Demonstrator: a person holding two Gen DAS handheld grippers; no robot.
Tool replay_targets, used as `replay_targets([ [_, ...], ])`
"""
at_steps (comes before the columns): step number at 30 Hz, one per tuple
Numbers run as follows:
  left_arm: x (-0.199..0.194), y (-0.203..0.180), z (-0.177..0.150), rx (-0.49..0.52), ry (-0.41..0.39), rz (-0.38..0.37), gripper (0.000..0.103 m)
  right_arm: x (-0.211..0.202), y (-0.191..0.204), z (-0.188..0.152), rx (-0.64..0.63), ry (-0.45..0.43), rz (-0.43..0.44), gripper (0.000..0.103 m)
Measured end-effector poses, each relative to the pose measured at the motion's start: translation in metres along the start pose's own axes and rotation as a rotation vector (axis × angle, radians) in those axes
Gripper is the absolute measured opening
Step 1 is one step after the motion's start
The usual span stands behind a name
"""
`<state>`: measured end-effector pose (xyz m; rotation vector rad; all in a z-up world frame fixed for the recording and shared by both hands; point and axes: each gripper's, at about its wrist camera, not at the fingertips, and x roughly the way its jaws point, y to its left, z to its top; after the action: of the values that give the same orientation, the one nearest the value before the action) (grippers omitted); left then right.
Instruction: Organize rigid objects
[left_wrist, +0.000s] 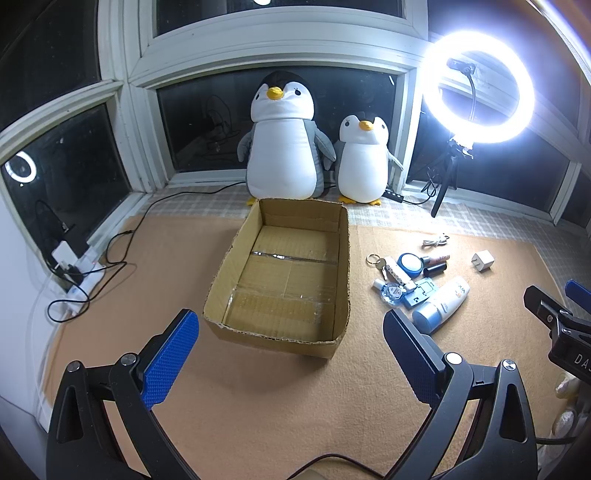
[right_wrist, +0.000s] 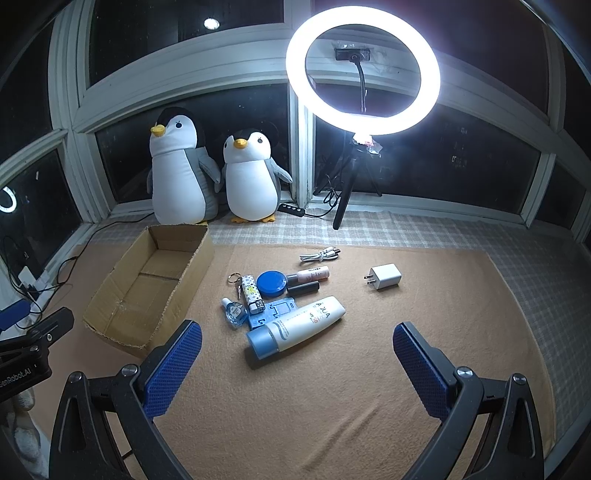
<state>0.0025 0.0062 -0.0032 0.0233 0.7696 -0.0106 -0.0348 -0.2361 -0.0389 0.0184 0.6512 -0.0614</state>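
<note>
blue stand (right_wrist: 271, 314): mostly under tube (right_wrist: 295, 328) | right gripper (left_wrist: 557, 314): cut by edge

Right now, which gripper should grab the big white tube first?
The right gripper, probably. It is open with the tube lying just ahead between its fingers. The left gripper faces the empty box, with the tube off to its side.

Held both tongs level and forward, side by side. Kept left tongs (left_wrist: 291, 362) spread wide with nothing between the blue pads. Kept right tongs (right_wrist: 297, 365) equally wide and bare.
</note>
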Motion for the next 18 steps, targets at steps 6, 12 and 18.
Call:
replay_targets([
  [6, 0.000, 0.000, 0.000, -0.001, 0.001, 0.000, 0.100, 0.001, 0.000, -0.002, 0.002, 0.002, 0.002, 0.102],
  [12, 0.004, -0.003, 0.000, 0.000, 0.007, 0.002, 0.100, 0.005, 0.002, -0.004, 0.007, 0.013, 0.007, 0.102],
  [18, 0.011, -0.004, -0.001, 0.001, 0.018, 0.006, 0.100, 0.009, 0.001, -0.004, 0.012, 0.025, 0.011, 0.102],
])
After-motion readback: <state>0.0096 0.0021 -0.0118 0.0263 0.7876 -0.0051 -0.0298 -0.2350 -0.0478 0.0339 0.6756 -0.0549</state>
